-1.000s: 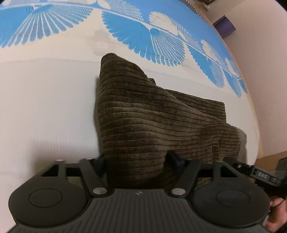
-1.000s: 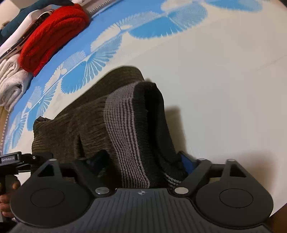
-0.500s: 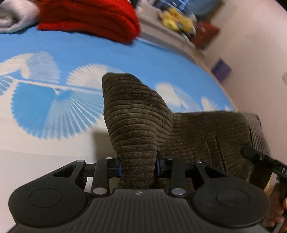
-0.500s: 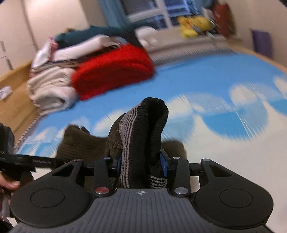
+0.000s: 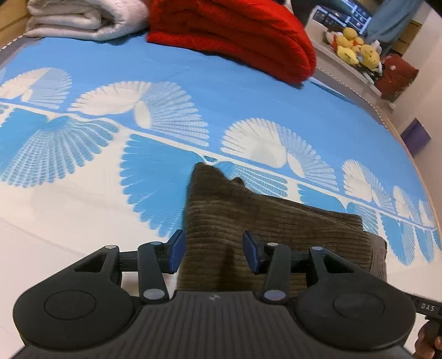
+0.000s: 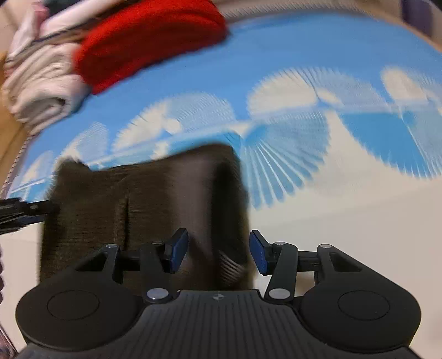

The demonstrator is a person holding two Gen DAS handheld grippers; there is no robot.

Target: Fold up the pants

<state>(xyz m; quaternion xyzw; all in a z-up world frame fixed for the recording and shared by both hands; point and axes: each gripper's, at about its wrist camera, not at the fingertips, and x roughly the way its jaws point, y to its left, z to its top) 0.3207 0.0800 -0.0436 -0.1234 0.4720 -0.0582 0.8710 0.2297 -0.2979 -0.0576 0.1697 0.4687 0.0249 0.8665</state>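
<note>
Warm, even indoor light; the right wrist view is motion-blurred (the left sharper), both bowed at the edges.

Bedspread open; red blanket blocks beyond.

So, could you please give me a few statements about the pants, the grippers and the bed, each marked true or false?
1. The brown corduroy pants lie folded on the bedspread. True.
2. The left gripper is clamped on the pants. False: its jaws have just been opening and stand apart, with the pants between them unpressed.
3. The right gripper holds a red garment. False: its jaws are open, over the pants' edge.
4. A red knit lies beside a white folded blanket at the far end. True.
</note>
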